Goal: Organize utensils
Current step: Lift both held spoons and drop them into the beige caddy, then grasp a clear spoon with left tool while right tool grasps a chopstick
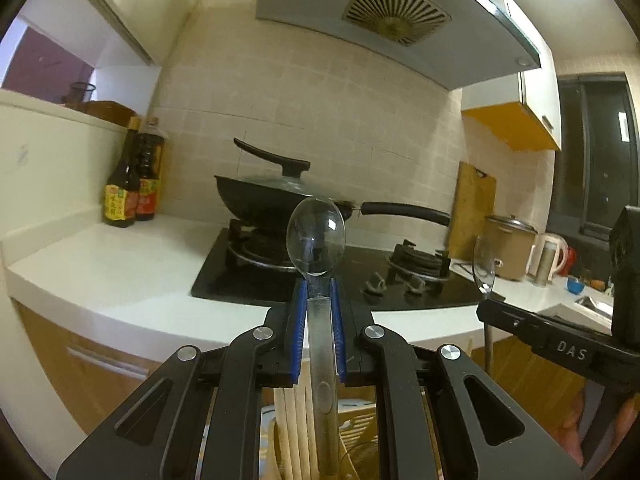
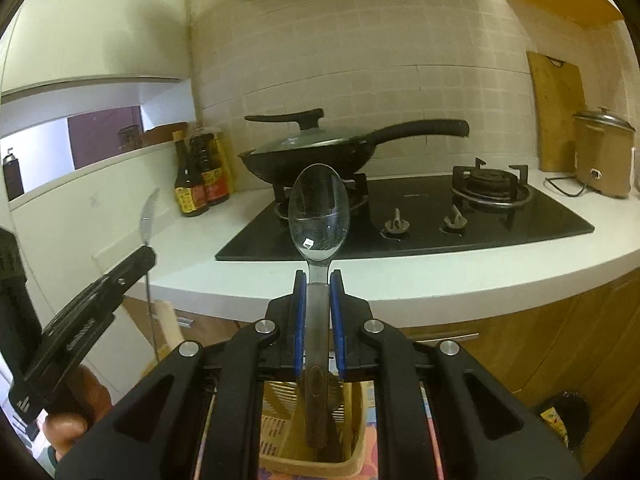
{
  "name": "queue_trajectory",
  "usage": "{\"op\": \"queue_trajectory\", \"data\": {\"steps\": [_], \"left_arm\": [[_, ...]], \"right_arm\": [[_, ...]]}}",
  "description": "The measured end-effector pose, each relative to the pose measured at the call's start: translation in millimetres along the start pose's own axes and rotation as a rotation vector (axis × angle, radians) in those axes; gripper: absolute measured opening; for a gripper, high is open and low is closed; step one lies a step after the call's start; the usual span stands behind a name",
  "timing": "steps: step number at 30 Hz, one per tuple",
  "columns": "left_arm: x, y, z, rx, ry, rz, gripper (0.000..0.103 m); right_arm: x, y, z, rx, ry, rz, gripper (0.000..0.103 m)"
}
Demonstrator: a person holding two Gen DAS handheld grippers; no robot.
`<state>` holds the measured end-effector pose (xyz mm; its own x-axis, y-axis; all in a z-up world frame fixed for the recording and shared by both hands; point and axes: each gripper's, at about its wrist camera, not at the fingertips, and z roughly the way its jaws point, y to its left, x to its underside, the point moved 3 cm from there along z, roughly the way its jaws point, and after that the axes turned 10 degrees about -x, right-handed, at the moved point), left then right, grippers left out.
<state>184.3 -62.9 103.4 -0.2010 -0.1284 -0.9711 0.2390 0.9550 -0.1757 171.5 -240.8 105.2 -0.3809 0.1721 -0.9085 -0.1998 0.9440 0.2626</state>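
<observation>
Two spoons (image 1: 316, 236) (image 2: 319, 208), one per gripper.

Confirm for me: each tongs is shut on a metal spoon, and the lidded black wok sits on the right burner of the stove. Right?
Not quite. The wok sits on the left burner; the right burner is bare, as the right wrist view shows. The left tongs and right tongs each do grip a spoon.

Lidded wok (image 2: 308, 152) on stove (image 2: 420, 216), 2 sauce bottles (image 2: 200, 184) left, rice cooker (image 2: 604, 156) right.
</observation>
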Motion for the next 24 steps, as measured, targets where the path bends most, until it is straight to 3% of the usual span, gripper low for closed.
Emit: {"op": "queue_trajectory", "data": {"steps": [4,7,9,11,14,17,24], "left_arm": [[9,5,-3,-0.005,-0.009,-0.015,0.013],[13,10,-9,0.021,0.015,-0.032,0.022],[14,13,-18,0.027,0.024,-0.036,0.026],[14,17,-26,0.039,0.034,-0.044,0.039],[14,23,-46,0.067,0.062,-0.061,0.047],[19,26,-66,0.077,0.116,-0.052,0.047],[58,29,-106,0.109,0.336,-0.041,0.047]], "right_arm": [[8,0,0,-0.004,-0.009,-0.015,0.01],[16,2,-6,-0.022,0.009,-0.01,0.013],[22,3,-14,-0.029,0.017,0.0,0.021],[28,5,-23,-0.043,0.036,0.011,0.021],[39,10,-40,-0.06,0.056,0.032,0.022],[54,19,-58,-0.071,0.102,0.04,0.023],[99,37,-83,-0.1,0.239,0.073,0.023]]}}
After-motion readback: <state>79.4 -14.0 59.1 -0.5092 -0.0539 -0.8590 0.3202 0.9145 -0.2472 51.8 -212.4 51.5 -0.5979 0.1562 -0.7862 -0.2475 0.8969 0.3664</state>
